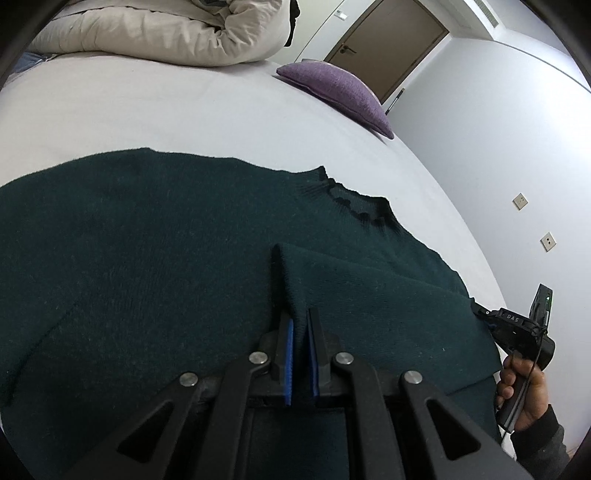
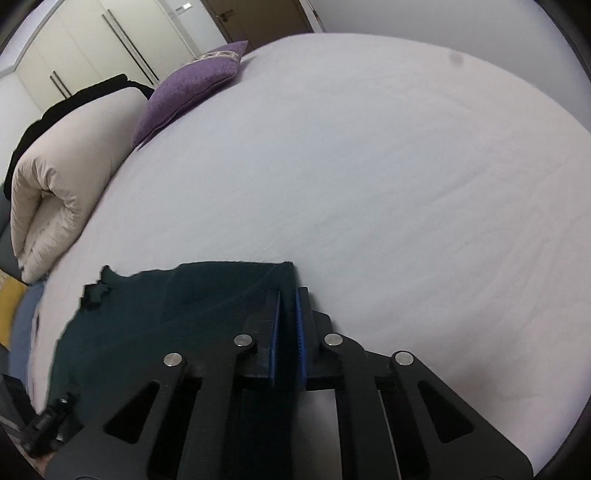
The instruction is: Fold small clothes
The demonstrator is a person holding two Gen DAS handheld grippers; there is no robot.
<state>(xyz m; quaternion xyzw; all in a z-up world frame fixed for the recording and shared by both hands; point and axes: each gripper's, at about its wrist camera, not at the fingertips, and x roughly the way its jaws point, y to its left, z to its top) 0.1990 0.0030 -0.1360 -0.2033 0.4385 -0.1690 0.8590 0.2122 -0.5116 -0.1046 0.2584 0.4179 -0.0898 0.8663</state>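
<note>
A dark green knitted sweater (image 1: 155, 240) is lying spread across the middle and lower part of the left wrist view, on a bed covered by a pale lilac sheet (image 1: 147, 110), its scalloped neckline showing right of centre. The left gripper (image 1: 300, 325) is pinching a raised fold of the knit between its blue-padded jaws, which are standing nearly together around the cloth. In the lower centre of the right wrist view, the right gripper (image 2: 289, 295) is gripping the sweater's squared corner, jaws likewise clenched on the fabric. Judging by one sleeve or side panel lying doubled over the body, the folding is only beginning; most of the garment is still lying flat and unfolded. A purple textured cushion (image 1: 340, 92) is sitting in the upper right, a rolled cream duvet (image 1: 166, 33) is filling the upper left, and a brown door (image 1: 391, 48) is standing at the top.
</note>
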